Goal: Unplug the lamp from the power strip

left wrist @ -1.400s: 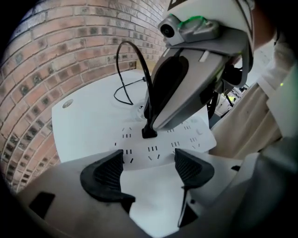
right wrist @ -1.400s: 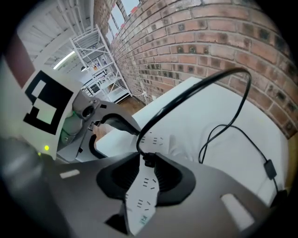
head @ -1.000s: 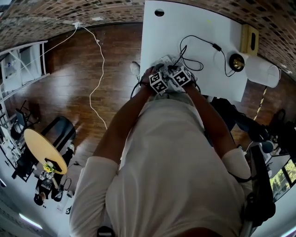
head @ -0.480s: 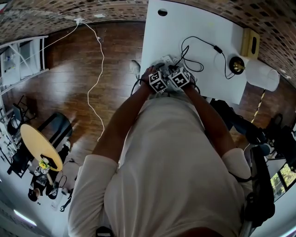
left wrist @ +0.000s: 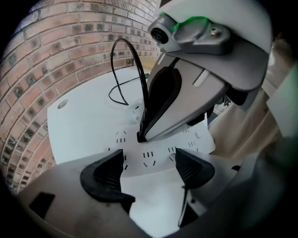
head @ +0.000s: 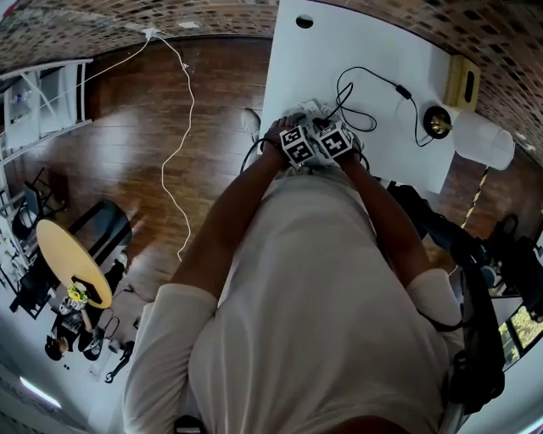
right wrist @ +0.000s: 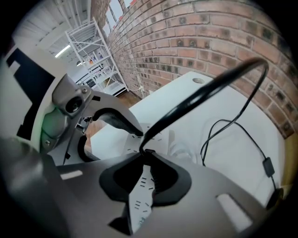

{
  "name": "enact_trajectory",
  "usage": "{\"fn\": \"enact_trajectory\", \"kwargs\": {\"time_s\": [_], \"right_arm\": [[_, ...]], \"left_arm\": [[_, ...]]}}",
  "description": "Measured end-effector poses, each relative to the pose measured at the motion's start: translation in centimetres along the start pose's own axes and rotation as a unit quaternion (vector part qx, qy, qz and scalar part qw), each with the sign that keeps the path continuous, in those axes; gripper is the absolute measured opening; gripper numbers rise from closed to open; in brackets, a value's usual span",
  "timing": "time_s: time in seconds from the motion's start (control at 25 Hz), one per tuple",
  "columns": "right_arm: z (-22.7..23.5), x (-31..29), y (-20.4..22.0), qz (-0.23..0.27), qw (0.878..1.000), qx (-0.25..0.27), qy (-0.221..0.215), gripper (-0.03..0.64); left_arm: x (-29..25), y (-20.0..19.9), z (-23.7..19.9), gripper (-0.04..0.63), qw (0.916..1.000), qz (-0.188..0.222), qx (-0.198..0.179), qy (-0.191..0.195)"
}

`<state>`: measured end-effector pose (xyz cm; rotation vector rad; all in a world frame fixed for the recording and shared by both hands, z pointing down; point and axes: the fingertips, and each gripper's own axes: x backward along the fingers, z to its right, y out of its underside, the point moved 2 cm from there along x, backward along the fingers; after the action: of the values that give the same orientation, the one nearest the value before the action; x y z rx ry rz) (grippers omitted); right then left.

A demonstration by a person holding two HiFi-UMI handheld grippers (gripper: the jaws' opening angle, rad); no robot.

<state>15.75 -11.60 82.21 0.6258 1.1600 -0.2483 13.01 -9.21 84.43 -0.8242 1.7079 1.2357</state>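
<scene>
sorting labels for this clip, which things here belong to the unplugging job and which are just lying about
Belong to the job: power strip; lamp cord plugged into it; lamp.

Just lying about: tan box beside the lamp; loose white cable; round yellow table; white shelving.

Power strip [left wrist: 153,155] on table [head: 356,42], at near edge, toward left corner. Plug [left wrist: 140,136] in strip's socket. Cable [head: 373,75] loops from plug across table middle to lamp [head: 439,123] at right edge; inline switch [head: 405,91] on cable, near lamp. Box [head: 462,80] at far right corner, behind lamp. Hole [head: 304,21] at far left corner. Cord [head: 182,119] on floor, left of table.
</scene>
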Motion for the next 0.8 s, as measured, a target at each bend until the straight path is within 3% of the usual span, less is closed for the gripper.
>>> {"fn": "enact_trajectory", "kwargs": {"time_s": [0.36,0.64,0.8], "right_arm": [[-0.26,-0.01,-0.29,-0.053,0.998,0.011,0.011,0.048],[-0.01,0.09,0.0,-0.027,1.0,0.008,0.008,0.047],[-0.69,0.31,0.47,-0.092,0.995,-0.028,-0.031,0.049]], "left_arm": [[0.06,0.15,0.06,0.359,1.0,0.003,-0.004,-0.003],[-0.21,0.03,0.05,0.358,0.9999,-0.011,-0.006,-0.001],[-0.07,0.06,0.12,0.357,0.9999,-0.006,-0.015,0.002]]}}
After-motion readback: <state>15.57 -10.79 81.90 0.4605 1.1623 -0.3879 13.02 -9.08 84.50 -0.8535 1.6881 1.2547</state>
